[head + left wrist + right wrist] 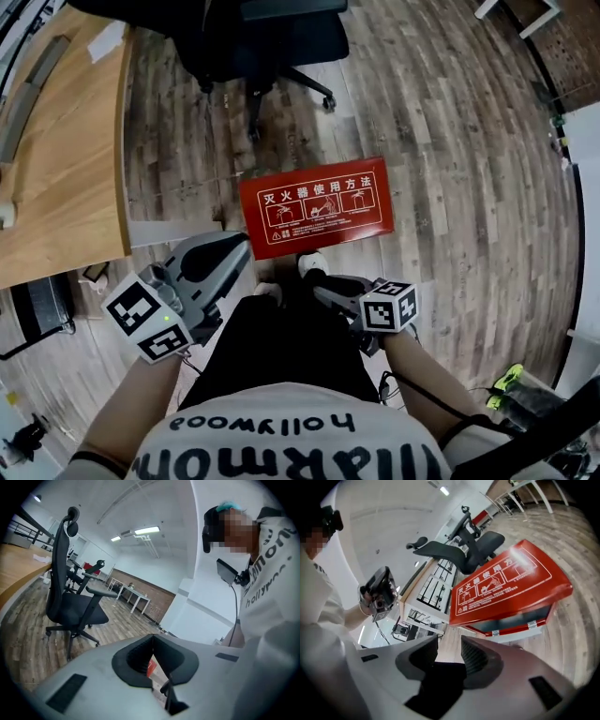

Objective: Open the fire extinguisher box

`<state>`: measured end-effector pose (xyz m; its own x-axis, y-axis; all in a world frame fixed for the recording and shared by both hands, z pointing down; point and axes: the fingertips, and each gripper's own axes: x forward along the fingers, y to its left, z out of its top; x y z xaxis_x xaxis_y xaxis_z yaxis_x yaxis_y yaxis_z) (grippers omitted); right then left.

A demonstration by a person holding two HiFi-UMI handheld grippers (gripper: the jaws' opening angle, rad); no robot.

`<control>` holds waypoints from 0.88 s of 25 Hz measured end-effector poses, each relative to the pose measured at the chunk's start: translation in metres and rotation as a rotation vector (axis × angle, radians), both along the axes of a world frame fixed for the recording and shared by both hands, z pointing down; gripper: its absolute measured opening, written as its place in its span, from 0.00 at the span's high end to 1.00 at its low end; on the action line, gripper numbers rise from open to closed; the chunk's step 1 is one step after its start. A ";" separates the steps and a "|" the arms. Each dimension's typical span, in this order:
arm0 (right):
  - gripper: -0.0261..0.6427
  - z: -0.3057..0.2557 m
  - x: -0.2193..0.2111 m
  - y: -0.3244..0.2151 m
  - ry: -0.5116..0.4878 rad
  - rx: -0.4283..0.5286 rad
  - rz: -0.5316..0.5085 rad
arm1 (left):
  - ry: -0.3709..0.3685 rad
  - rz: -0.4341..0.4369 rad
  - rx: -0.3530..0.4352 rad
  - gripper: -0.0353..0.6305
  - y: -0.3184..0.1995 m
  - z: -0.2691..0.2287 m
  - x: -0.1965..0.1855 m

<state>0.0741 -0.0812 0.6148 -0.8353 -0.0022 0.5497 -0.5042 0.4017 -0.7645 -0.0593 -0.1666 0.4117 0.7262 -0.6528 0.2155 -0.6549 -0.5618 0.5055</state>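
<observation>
fire extinguisher box just ahead of right gripper, released | left gripper clenched

Box: red, flat, laid on wood floor; white diagrams printed on top; lid down; silver clasps at front.

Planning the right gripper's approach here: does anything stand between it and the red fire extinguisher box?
Nothing visible does. In the right gripper view, the right gripper has open fingers that frame only bare wood floor. The fire extinguisher box stands just beyond, with its front clips facing the gripper.
</observation>
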 end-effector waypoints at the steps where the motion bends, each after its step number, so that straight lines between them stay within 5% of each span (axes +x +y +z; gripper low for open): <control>1: 0.74 0.009 0.005 -0.004 0.005 -0.022 0.009 | 0.011 -0.007 0.014 0.94 -0.005 0.002 -0.001; 8: 0.74 0.051 0.030 -0.036 -0.024 -0.102 0.060 | 0.023 -0.117 -0.024 0.94 -0.031 0.036 -0.011; 12: 0.73 0.072 0.026 -0.049 -0.045 -0.123 0.000 | 0.029 -0.152 -0.073 0.94 -0.041 0.053 -0.010; 22: 0.72 0.106 0.013 -0.066 -0.056 -0.139 -0.043 | 0.007 -0.109 -0.111 0.94 -0.061 0.079 0.013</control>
